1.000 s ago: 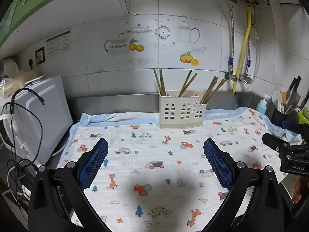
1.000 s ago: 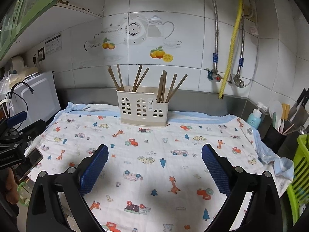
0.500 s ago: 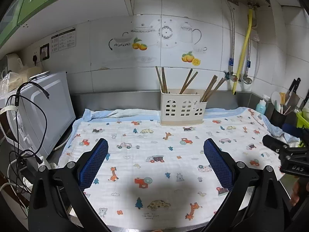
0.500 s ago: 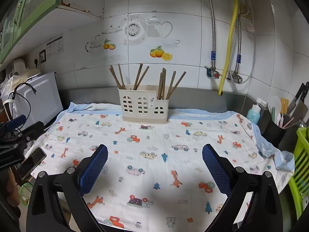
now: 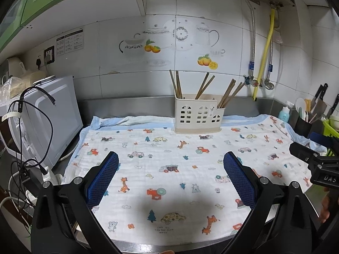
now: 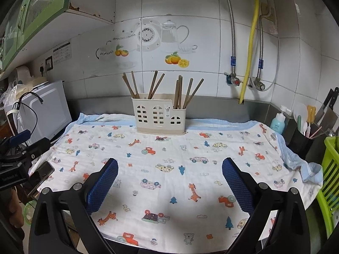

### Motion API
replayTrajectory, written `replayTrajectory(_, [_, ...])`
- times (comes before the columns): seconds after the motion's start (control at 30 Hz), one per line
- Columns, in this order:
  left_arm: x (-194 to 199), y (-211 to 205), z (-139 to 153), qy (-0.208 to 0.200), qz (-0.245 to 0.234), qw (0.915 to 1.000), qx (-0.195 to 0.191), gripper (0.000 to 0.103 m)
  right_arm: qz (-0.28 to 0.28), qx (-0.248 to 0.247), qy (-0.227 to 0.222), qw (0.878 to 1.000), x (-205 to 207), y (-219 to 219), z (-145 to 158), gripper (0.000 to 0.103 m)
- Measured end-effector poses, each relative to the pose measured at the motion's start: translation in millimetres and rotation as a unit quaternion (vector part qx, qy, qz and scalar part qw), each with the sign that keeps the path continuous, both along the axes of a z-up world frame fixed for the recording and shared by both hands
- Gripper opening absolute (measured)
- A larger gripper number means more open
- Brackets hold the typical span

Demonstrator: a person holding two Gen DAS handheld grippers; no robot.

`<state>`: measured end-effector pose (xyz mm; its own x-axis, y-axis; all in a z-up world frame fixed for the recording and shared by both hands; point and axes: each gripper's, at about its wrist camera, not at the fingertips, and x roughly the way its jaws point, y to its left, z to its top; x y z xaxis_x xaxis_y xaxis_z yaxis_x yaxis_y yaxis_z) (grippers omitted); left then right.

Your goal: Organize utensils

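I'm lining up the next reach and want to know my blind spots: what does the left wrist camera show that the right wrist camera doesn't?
Only the left wrist view shows the power strip low beside the microwave, and the right gripper at its right edge. Only the right wrist view shows the phone, the wide run of green basket, and the left gripper at its left edge. Both share the chopstick holder with chopsticks on the printed cloth, the yellow hose and the blue bottle.
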<state>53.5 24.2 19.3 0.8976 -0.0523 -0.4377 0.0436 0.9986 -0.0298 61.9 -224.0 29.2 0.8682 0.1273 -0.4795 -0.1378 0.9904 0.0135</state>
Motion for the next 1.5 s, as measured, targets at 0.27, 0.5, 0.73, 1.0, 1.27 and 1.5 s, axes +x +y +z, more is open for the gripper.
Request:
replayTrajectory(0.27, [-5.0,-1.7,-0.3,0.001,-0.005,1.0,-0.003,0.098,0.002,-0.002,-0.003,1.0,-3.8,1.0,3.4,0.096])
replayTrajectory(0.5, [-5.9,-2.0,-0.2,0.002,-0.004,1.0,-0.004,0.098,0.005,-0.001,-0.006,1.0,-8.0,1.6,4.1,0.096])
replayTrajectory(0.73, [-9.7,-2.4,-1.1,0.003,-0.004,1.0,-0.005,0.098,0.006,-0.001,-0.005,1.0,-8.8,3.2,5.1,0.096])
replayTrajectory(1.0, [-10.5,-2.2,-1.7,0.004,-0.003,1.0,-0.007,0.098,0.008,-0.003,-0.006,1.0,-9.2,5.7,6.6,0.096])
replayTrajectory(1.27, [-11.6,-1.9,-1.8,0.004,-0.002,1.0,-0.007,0.098,0.007,-0.003,-0.007,1.0,-10.0,5.7,7.1,0.096])
replayTrajectory(1.5, [-11.7,-3.4,-0.4,0.005,-0.003,1.0,-0.007,0.098,0.009,-0.001,-0.006,1.0,-9.8,7.0,7.8,0.096])
